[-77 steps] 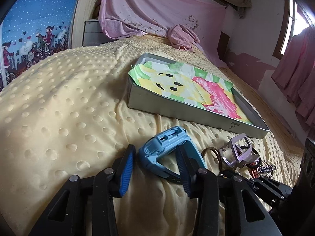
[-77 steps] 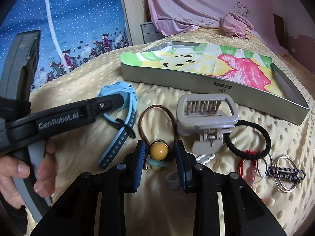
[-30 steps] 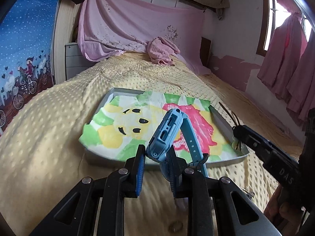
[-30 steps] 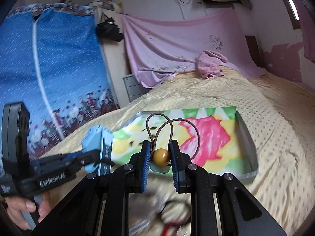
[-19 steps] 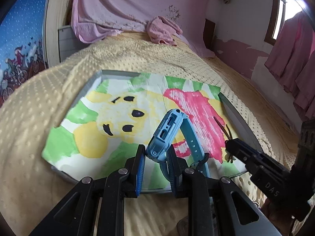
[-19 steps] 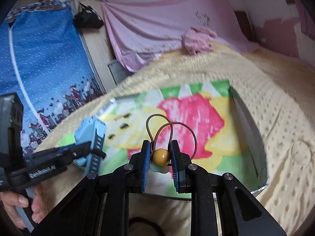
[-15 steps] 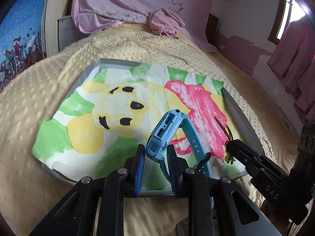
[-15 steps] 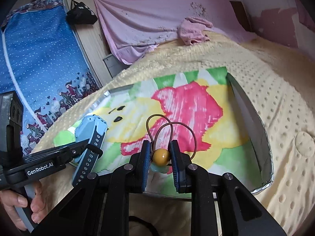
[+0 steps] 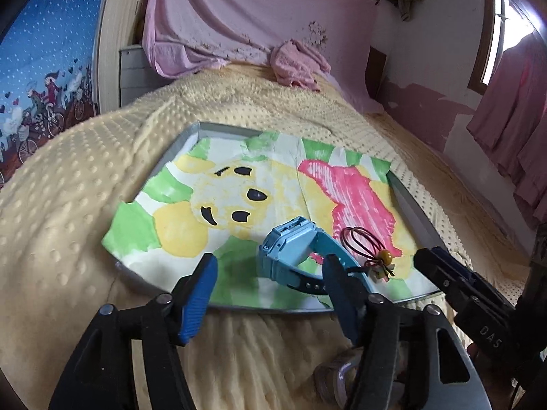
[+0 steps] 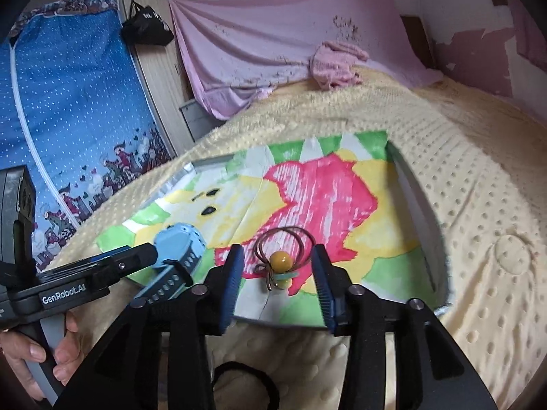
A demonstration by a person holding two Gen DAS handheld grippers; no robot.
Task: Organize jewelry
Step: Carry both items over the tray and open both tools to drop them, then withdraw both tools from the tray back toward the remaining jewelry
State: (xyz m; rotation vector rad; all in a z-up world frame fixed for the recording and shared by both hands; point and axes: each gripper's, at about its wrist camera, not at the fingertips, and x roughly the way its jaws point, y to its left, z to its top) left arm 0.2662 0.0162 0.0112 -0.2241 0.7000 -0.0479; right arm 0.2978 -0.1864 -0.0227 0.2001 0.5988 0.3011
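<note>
A grey tray (image 9: 218,128) lined with a bright painted paper sits on the yellow dotted blanket. A blue watch (image 9: 294,249) lies in the tray near its front edge, just beyond my open left gripper (image 9: 270,294). A brown hair tie with a yellow bead (image 10: 280,259) lies in the tray between the fingers of my open right gripper (image 10: 278,294); it also shows in the left wrist view (image 9: 369,249). The watch (image 10: 177,249) and the tray (image 10: 441,253) show in the right wrist view too.
A black hair band (image 10: 246,386) lies on the blanket (image 10: 485,188) below my right gripper. A pale hair clip (image 9: 338,376) lies on the blanket under my left gripper. A pink cloth (image 9: 297,65) is at the far end of the bed.
Both grippers have opened. The blue watch and the beaded hair tie have been let go and now lie in the tray.
</note>
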